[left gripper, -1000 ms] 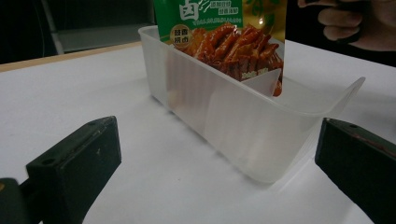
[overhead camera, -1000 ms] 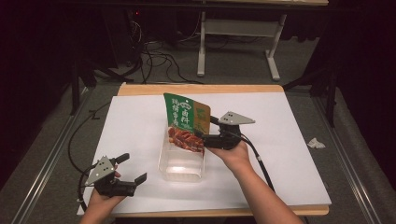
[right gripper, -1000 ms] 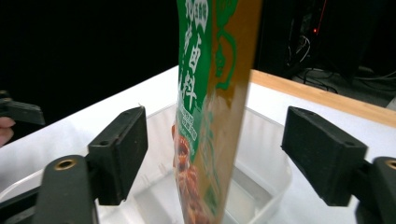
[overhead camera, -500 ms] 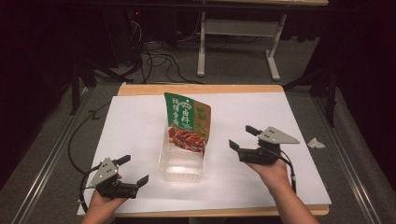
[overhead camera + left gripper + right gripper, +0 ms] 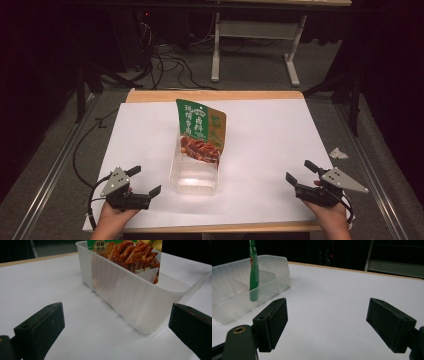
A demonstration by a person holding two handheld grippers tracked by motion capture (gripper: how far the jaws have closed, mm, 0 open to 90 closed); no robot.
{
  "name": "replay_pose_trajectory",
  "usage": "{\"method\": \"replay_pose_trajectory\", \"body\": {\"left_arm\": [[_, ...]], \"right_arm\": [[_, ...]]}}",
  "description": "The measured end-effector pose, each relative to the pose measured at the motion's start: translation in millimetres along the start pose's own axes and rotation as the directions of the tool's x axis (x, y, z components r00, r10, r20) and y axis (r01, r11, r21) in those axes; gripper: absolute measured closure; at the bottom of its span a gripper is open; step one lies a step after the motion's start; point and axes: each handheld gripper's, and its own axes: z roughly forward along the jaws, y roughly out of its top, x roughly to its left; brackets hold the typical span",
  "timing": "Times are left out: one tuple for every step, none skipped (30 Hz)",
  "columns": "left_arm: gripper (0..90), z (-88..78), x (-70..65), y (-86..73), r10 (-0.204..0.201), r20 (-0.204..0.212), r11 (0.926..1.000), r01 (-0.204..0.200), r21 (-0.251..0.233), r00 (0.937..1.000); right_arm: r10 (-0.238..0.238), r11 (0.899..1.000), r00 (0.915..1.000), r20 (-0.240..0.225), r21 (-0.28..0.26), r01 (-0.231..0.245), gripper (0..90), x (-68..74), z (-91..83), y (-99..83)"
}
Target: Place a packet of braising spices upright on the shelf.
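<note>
From above, the snack pouch (image 5: 200, 131) stands upright in the clear plastic box (image 5: 194, 181) on the white worktop (image 5: 280, 150). The left gripper (image 5: 145, 182) rests left of the box, the right gripper (image 5: 299, 173) well right of it.

In the left gripper view, the fingers (image 5: 40, 327) stand apart, empty, with the box (image 5: 130, 295) just ahead.

In the right gripper view, the fingers (image 5: 272, 322) have just been opening; nothing is between them.

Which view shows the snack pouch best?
The high view: the whole snack pouch stands upright in the clear plastic tub, print facing the camera. The left gripper view shows its lower printed part above the tub wall; the right gripper view shows it edge-on, as a green strip.
</note>
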Motion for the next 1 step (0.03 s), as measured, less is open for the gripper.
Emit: {"method": "replay_pose_trajectory", "body": {"left_arm": [[0.9, 1.8, -1.5, 0.3, 0.007, 0.002, 1.0000, -0.007, 0.006, 1.0000]], "right_arm": [[0.006, 1.000, 1.0000, -0.001, -0.003, -0.006, 18.0, -0.4, -0.1, 0.2]]}}
